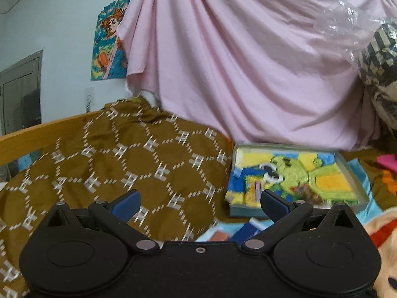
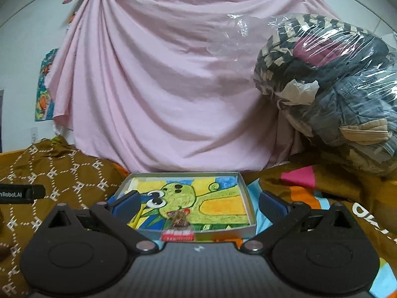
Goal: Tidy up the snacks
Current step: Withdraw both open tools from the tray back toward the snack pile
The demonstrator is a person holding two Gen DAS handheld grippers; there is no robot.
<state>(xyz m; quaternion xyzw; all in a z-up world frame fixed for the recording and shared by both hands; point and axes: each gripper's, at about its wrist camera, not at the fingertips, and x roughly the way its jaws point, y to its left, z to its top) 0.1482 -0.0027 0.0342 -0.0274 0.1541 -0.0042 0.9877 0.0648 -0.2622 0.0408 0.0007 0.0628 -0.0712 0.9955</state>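
Behind everything hangs a pink sheet [image 2: 158, 79], draped in folds across the wall. To your right of it sits a clear plastic bag stuffed with folded clothes [image 2: 332, 92], resting on the bedding. On your left, a brown patterned cloth [image 1: 116, 159] lies humped over the bed, with a wooden rail [image 1: 37, 134] showing at its far edge and a bright cartoon poster [image 1: 109, 47] on the wall above.

In front of you lies a shallow grey tray [image 2: 245, 191], its floor covered by a drawing of a green creature on yellow and blue. It rests on a colourful blanket [image 2: 307, 193], just beside the brown cloth. A small snack packet [image 2: 179, 219] with a red label sits at the tray's near edge; it is blurred, so you cannot tell whether it lies fully inside.

Your right gripper [image 2: 198, 202] hovers just short of the tray, fingers spread wide and holding nothing. Your left gripper [image 1: 199, 201] is likewise spread wide and empty, pointing between the brown cloth and the tray.
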